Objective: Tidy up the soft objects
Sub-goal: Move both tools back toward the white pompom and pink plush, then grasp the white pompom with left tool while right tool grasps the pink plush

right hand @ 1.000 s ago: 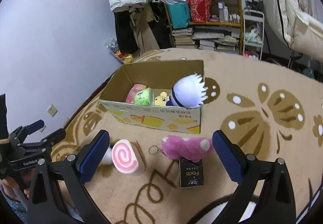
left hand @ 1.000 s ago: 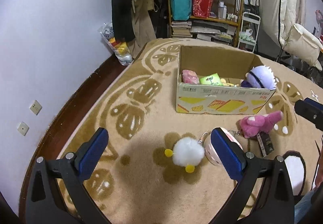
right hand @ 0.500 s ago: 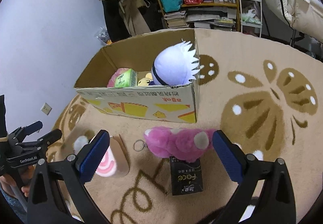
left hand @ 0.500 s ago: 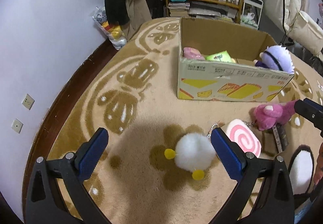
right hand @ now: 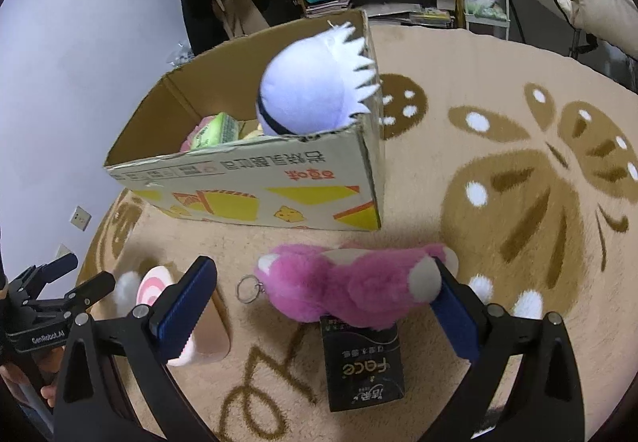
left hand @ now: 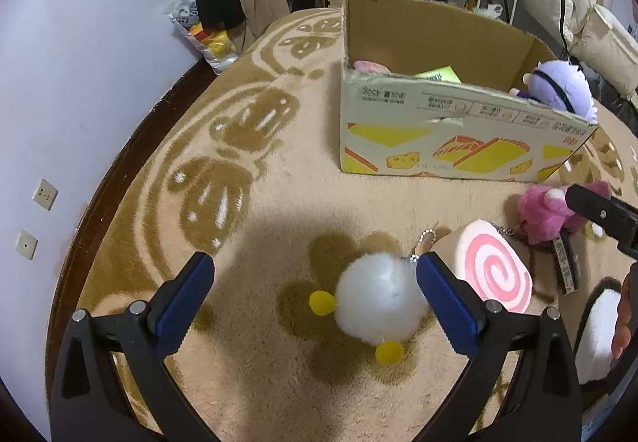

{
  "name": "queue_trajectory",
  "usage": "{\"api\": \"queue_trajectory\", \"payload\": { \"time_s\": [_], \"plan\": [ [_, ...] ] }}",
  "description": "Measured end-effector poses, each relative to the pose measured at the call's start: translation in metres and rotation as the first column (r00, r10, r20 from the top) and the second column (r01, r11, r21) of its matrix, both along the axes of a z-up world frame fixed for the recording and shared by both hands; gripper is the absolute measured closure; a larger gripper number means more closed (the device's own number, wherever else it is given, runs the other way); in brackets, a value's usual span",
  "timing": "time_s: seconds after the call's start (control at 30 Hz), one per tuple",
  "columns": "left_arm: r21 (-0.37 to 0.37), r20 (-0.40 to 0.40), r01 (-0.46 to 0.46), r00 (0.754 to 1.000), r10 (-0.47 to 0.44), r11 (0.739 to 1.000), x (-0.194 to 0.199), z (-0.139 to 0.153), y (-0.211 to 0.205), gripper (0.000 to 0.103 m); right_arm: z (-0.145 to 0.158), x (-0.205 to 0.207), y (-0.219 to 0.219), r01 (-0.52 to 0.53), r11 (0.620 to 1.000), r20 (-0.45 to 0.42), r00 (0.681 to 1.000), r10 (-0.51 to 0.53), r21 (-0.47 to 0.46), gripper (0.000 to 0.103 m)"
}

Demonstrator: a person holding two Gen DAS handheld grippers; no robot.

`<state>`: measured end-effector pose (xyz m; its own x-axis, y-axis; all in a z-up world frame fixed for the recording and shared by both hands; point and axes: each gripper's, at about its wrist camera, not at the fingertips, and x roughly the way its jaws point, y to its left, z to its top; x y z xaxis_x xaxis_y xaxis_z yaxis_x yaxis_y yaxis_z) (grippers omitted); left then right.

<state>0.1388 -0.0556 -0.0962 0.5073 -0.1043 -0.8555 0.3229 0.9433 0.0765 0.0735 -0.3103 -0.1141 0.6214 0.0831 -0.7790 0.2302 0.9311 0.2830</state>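
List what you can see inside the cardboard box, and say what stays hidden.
Inside the cardboard box: a lavender plush head, a green packet, something pink. The box's front wall hides their lower parts and the bottom.

The box wall point(right hand: 247, 178) hides most of the green pack point(right hand: 217, 129) and the purple doll's point(right hand: 307, 95) lower half; the swirl cushion point(right hand: 153, 284) sits partly behind the near tong, lower left.
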Motion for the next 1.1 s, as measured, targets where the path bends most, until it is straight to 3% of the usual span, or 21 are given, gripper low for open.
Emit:
{"api": "queue_trajectory", "payload": {
  "time_s": [0.67,1.1],
  "plan": [
    [0.048,-0.093,0.042,0.995,-0.037,0.998,0.003,-0.034,-0.022,0.002,-0.022,0.016,-0.013,0.046,0.998,-0.081,0.995,-0.049,-0.044,0.0],
    [0.047,-0.101,0.022,0.995,-0.017,0.999,0.009,-0.046,-0.02,0.002,-0.027,0.021,-0.02,0.067,0.998,-0.066,0.996,-0.068,-0.013,0.0]
  ]
}}
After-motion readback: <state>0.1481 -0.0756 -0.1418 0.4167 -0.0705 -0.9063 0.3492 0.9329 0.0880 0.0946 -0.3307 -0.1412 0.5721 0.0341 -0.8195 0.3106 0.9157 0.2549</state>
